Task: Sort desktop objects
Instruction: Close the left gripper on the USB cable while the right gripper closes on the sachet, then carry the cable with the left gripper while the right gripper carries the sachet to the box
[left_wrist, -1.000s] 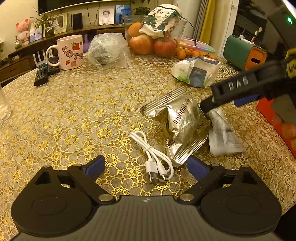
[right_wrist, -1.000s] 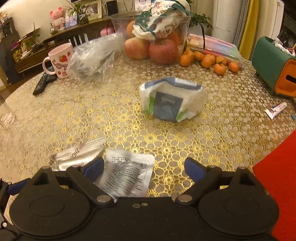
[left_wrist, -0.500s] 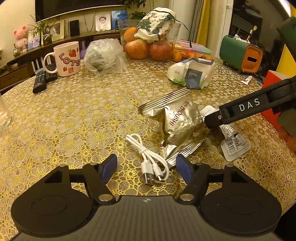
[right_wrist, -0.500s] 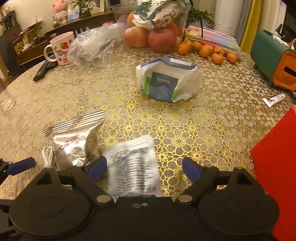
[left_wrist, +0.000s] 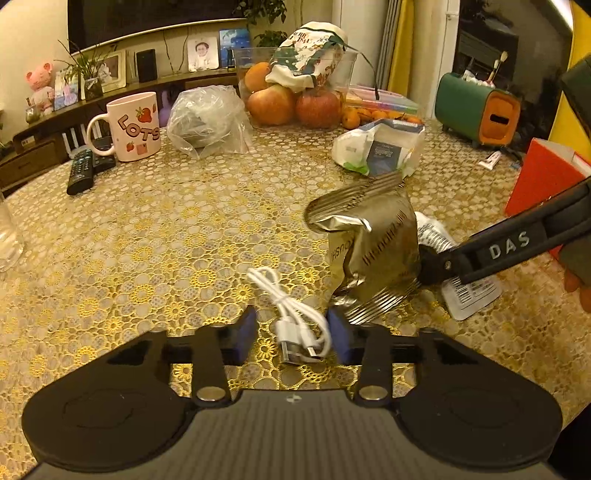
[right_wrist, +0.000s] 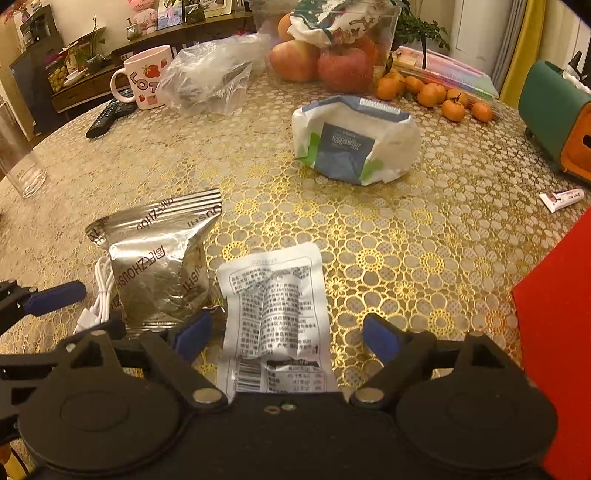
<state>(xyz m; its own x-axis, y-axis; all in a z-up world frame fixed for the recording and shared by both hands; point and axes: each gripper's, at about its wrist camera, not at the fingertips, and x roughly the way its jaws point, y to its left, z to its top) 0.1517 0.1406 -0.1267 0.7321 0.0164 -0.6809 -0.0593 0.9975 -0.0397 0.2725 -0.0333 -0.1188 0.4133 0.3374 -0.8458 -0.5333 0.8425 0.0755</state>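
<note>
White cable (left_wrist: 295, 314) is seen low in the centre of the left wrist view, lying coiled on the gold lace counter (left_wrist: 147, 236). The left gripper (left_wrist: 293, 334) is set around its plug end, jaws narrowed but parted, the right pad touching the coil. A silver bag (left_wrist: 373, 251) is found just right of the cable, its lower edge against the cable. In the right wrist view, a white packet (right_wrist: 275, 306) is seen at lower centre, between the jaws of the right gripper (right_wrist: 284, 334), which are held wide apart and not touching it. The silver bag lies just left of the packet. A mug (left_wrist: 135, 125) is placed at upper left.
</note>
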